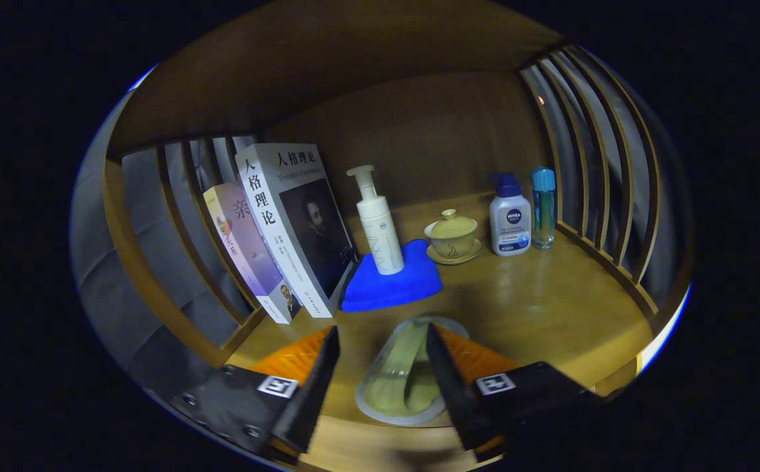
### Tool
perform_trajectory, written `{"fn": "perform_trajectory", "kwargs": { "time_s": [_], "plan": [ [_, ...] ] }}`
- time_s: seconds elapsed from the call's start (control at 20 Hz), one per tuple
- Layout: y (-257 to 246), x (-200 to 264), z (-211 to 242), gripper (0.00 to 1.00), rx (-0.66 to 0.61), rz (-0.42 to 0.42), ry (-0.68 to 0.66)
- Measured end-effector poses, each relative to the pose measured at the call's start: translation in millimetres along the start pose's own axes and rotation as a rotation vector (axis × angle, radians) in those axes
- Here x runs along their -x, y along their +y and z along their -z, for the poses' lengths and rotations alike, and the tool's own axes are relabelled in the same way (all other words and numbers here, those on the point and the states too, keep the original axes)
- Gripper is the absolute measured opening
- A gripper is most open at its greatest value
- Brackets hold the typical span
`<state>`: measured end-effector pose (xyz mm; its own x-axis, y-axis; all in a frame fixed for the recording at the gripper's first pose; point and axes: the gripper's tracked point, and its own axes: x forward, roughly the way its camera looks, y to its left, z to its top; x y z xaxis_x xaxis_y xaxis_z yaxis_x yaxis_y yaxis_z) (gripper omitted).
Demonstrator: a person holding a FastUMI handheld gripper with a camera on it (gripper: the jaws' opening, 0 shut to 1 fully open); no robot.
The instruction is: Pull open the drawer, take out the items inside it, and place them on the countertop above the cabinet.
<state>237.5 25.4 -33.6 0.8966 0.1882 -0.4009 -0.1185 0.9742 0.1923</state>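
Wooden countertop [550, 308]; gripper [380, 367] level, fingers apart around clear packet [402, 377].

Pump bottle [380, 223] on cloth [393, 283] — books [288, 229] left, lidded cup [452, 237] right.

Clear plastic packet [400, 377] with pale green contents, lying flat on the wooden desk [537, 308], lengthwise between the spread gripper [381, 347] fingers, right finger touching it

Wooden countertop [550, 308]: books [288, 229], bottles [509, 223], teacup [452, 237].
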Motion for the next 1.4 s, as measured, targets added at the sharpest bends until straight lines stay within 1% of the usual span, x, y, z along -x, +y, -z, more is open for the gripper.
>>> {"fn": "perform_trajectory", "kwargs": {
  "time_s": [0.15, 0.2, 0.45, 0.55, 0.7, 0.8, 0.95, 1.15, 1.4],
  "plan": [
    [2, 17, -10, 0.97, 0.064, 0.019, -0.074],
    [4, 27, -11, 0.99, 0.086, 0.025, -0.093],
    [28, 90, -12, 0.98, 0.174, 0.000, -0.226],
    [37, 114, -3, 0.98, 0.193, -0.003, -0.278],
    [40, 142, 22, 0.98, 0.224, 0.016, -0.317],
    [36, 155, 42, 0.98, 0.249, 0.041, -0.333],
    [32, 173, 67, 0.98, 0.251, 0.070, -0.355],
    [28, 193, 97, 0.98, 0.239, 0.080, -0.363],
    [23, 210, 129, 0.98, 0.285, 0.098, -0.380]
  ]
}}
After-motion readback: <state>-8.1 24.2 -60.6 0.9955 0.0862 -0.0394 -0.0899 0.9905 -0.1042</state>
